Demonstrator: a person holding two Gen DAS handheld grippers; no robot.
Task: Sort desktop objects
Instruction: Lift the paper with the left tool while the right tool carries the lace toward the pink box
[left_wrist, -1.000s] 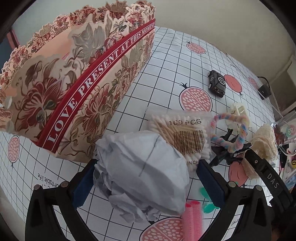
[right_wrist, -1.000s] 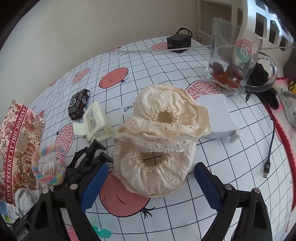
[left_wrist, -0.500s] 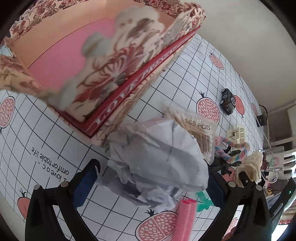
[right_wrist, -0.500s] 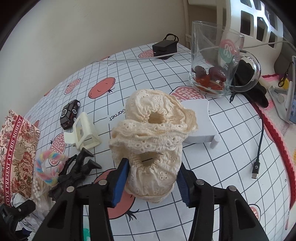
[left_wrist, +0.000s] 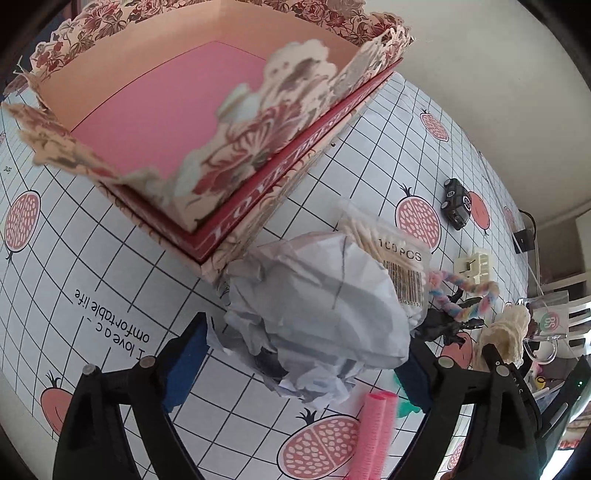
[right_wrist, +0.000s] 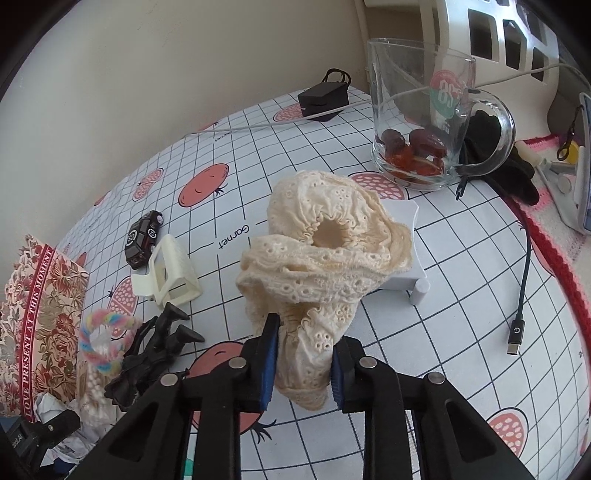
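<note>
A grey-white ball of crumpled paper (left_wrist: 325, 302) sits between the blue pads of my left gripper (left_wrist: 306, 339), by the corner of the floral gift box (left_wrist: 258, 177). The jaws are closing and both pads touch the paper's sides. The box stands open at the top with a bare pink floor. In the right wrist view, my right gripper (right_wrist: 304, 339) is closing on the lower fold of a cream lace cloth (right_wrist: 325, 251), pinching it narrow between the pads. The rest of the cloth bunches up ahead of the fingers.
On the pomegranate-print cloth lie a bag of cotton swabs (left_wrist: 391, 251), pink hair rollers (left_wrist: 373, 432), a rainbow hair tie (right_wrist: 99, 347), a black claw clip (right_wrist: 155, 358), a cream clip (right_wrist: 170, 273) and a toy car (right_wrist: 144, 238). A white block (right_wrist: 410, 273), glass mug (right_wrist: 417, 122), USB cable (right_wrist: 521, 295) and black adapter (right_wrist: 325, 98) lie further right.
My right jaws went from wide open around the lace cloth to pinched on it. The left view swung to show the box's inside, and the left jaws narrowed on the paper.
</note>
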